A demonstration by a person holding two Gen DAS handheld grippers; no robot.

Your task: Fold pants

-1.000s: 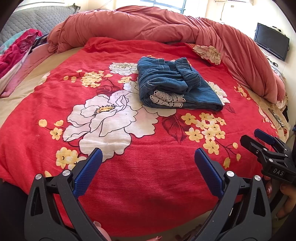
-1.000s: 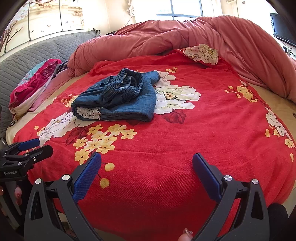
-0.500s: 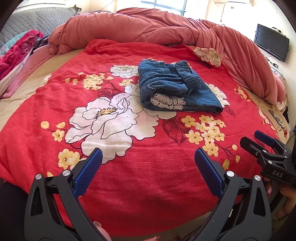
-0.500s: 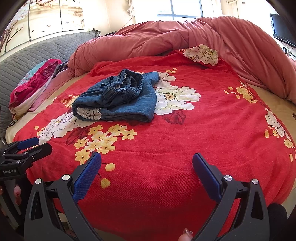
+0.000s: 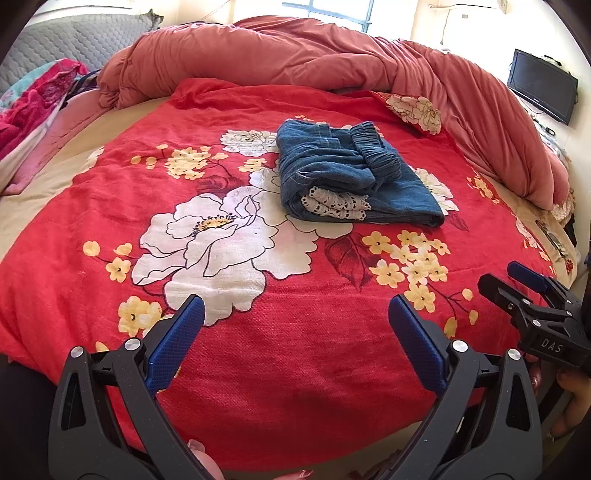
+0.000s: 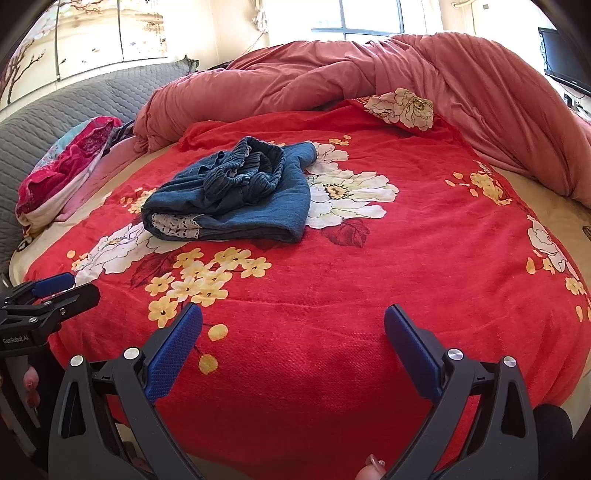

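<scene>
Sunlit and cluttered, the bedroom in the left wrist view is mostly bed [image 5: 55,206], covered by a red blanket [image 5: 295,369] printed with big white and yellow flowers. A salmon duvet [image 5: 332,62] is bunched along the far side, a dark screen [image 5: 541,86] hangs on the right wall, and a grey quilted headboard [image 5: 74,40] sits at the far left. The pants [image 5: 351,177], blue denim with a white lace hem showing, lie as a compact folded bundle on the blanket toward the far middle, well apart from both tools. The left tool [image 5: 295,336] hangs near the bed's near edge with its blue pads spread wide and nothing between them.

From the right wrist view the same bundle of pants [image 6: 236,192] sits to the left of centre, its gathered waistband lumped on top, so the fold looks done though not tidy; at most a smoothing or squaring-up seems left. The right tool [image 6: 293,339] is likewise gaping and empty, low over the blanket's front. The left tool shows at the left edge. Behind, a window [image 6: 369,16] lets in bright light, and pink-patterned bedding [image 6: 62,166] is heaped by the headboard.
</scene>
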